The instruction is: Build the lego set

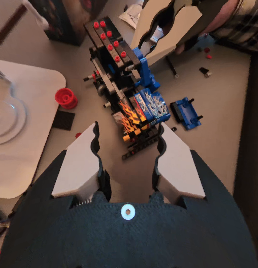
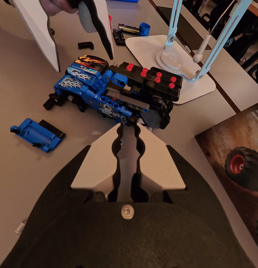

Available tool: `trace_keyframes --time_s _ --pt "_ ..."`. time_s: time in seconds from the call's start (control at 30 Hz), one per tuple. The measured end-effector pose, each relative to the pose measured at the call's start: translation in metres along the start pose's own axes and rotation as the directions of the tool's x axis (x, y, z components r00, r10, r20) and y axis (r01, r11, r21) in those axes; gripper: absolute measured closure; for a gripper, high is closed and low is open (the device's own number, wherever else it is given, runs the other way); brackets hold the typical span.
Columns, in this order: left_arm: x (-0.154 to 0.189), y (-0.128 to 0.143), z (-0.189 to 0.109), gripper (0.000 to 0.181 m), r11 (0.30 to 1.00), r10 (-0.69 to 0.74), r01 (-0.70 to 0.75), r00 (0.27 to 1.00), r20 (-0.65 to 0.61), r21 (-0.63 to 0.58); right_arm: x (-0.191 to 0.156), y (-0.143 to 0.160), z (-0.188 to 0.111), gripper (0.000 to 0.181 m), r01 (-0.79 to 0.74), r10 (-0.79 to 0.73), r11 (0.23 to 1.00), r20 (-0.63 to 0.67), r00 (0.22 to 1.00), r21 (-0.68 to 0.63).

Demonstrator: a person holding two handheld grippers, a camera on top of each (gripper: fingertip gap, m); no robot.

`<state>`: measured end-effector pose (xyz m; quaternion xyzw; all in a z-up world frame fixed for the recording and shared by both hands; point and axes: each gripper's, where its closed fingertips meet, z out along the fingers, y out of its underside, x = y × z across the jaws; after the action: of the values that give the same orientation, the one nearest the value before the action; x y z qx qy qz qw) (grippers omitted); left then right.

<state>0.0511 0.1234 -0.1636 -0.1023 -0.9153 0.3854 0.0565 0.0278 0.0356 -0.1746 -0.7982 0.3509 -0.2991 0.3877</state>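
A part-built truck model [image 1: 125, 87], blue and black with flame stickers and red studs on top, lies on the grey table; it also shows in the right wrist view [image 2: 111, 89]. My left gripper [image 1: 129, 126] is open and empty, just short of the model's flame-stickered front end. My right gripper [image 2: 129, 125] has its jaws nearly together with a narrow gap and nothing between them, tips at the model's rear lower edge. A loose blue panel with black pins [image 1: 185, 113] lies beside the model, and it also shows in the right wrist view [image 2: 37, 134].
A white lamp base [image 1: 24, 116] [image 2: 168, 58] stands beside the model. A red wheel hub [image 1: 66, 98], a black plate [image 1: 63, 120], a thin black axle [image 1: 171, 66] and small loose parts [image 2: 85, 45] lie around. The set's box [image 2: 234, 159] lies at right. A person's sleeve [image 1: 234, 21] is nearby. Tip to tip, the grippers are about 10 cm apart. From my left tips it is roughly 8 cm to the black plate [image 1: 63, 120]; from my right, 15 cm.
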Motion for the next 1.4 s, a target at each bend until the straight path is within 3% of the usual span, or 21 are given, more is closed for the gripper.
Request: trace_keyframes --time_s 0.17,0.5,1.4 --pt "-0.005 -0.010 0.003 0.098 0.992 0.048 -0.061 0.991 0.122 0.106 0.005 0.001 -0.002 0.166 0.019 -0.019 1.000 -0.029 0.999 0.005" --pt "0.002 0.006 0.009 0.106 0.994 0.067 -0.069 0.997 0.037 0.080 0.007 0.003 0.000 0.166 0.026 -0.026 1.000 -0.034 0.999 -0.003" --pt "-0.001 0.013 0.016 0.110 0.987 0.139 -0.143 0.989 0.047 0.072 0.007 0.001 -0.003 0.165 0.030 -0.031 0.999 -0.037 0.999 -0.023"
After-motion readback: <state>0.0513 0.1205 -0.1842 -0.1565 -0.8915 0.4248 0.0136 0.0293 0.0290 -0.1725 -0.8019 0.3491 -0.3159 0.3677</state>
